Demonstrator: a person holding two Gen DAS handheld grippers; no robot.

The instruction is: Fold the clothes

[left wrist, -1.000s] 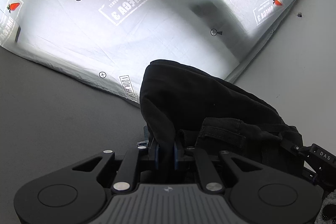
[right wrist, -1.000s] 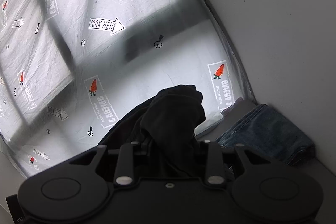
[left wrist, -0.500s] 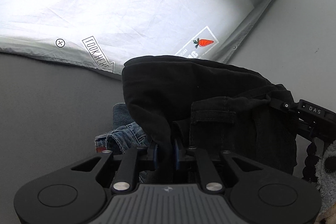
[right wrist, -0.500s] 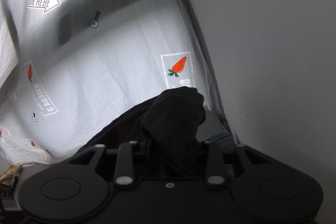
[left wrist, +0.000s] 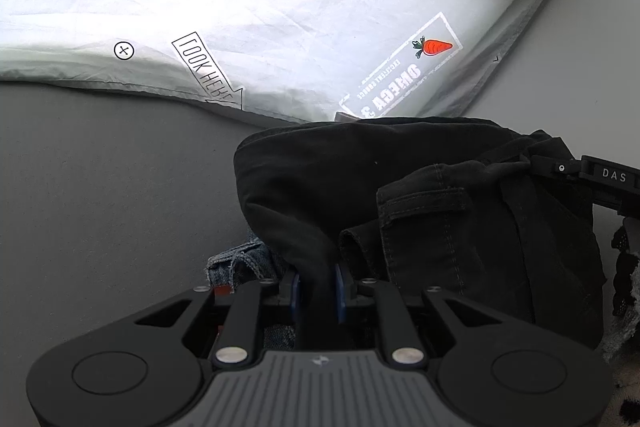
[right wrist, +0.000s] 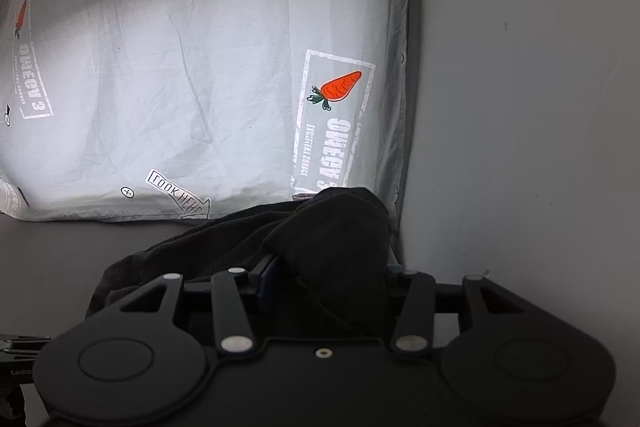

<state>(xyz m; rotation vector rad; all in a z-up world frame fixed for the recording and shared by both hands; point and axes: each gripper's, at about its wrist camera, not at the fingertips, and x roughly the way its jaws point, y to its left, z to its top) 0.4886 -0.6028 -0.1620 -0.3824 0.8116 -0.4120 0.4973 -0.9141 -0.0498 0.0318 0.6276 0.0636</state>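
A black pair of trousers [left wrist: 420, 195] hangs bunched between both grippers. My left gripper [left wrist: 317, 287] is shut on a fold of the black cloth, which rises from between its blue pads. My right gripper [right wrist: 328, 279] is shut on another bunch of the same black garment [right wrist: 336, 239], which hides its fingertips. The right gripper's body [left wrist: 608, 183] shows at the right edge of the left wrist view. A blue denim piece [left wrist: 240, 263] lies just below and left of the left gripper's fingers.
A white sheet [left wrist: 280, 7] printed with carrots and "LOOK HERE" arrows covers the surface ahead, also in the right wrist view [right wrist: 192, 75]. Grey surface [left wrist: 100, 187] lies in front of its edge. A plain grey wall [right wrist: 520, 107] stands to the right.
Both grippers have moved with the black garment toward the sheet's corner; the carrot print is larger and closer. The blue denim came into the left wrist view below the cloth.
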